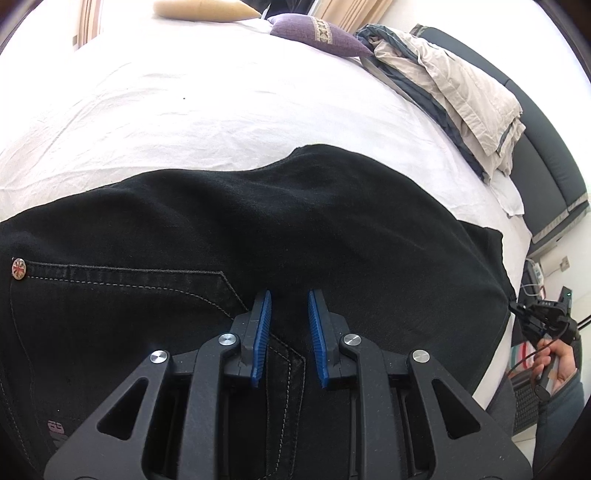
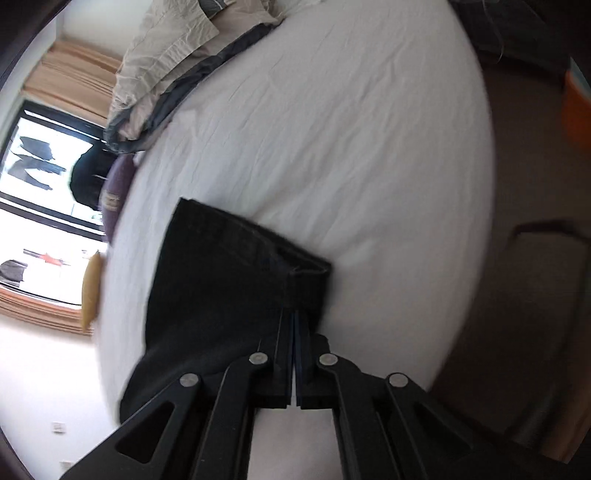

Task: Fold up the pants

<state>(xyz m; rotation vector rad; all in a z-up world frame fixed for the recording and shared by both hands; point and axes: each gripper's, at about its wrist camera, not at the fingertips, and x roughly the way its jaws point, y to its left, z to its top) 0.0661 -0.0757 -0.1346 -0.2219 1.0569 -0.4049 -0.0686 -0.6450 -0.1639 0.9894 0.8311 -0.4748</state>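
1. black pants (image 1: 258, 229) lying on the bed (image 1: 184, 110), near its front edge, spread across, with a back pocket and a rivet (image 1: 19, 268) showing at the left side.
2. left gripper (image 1: 290, 295) low over the pants just beside the pocket seam, blue pads (image 1: 261, 332) spread apart, holding nothing; cannot tell if touching the cloth.
3. right gripper (image 2: 294, 314) pressed together on a hem end of the pants (image 2: 236, 280); seems lifted a little over the bed (image 2: 351, 129), but picture blurred, so not sure.
4. judged as early to middle: legs seem already laid one on the other, one hem end pinched; bringing that end toward the waist and flattening probably still to do.
5. possible trouble: thick denim slipping from the pinch, or folding crooked if the waist side is not held.
6. surface: white sheet on the bed, soft, with light wrinkles.
7. beyond the pants on the bed: a folded beige and grey blanket (image 1: 461, 96), a purple pillow (image 1: 317, 37), a tan cushion (image 1: 199, 9).
8. room: dark headboard (image 1: 546, 155) behind the blanket, a window (image 2: 40, 184) with beige curtains (image 2: 70, 70) beyond the pillow.
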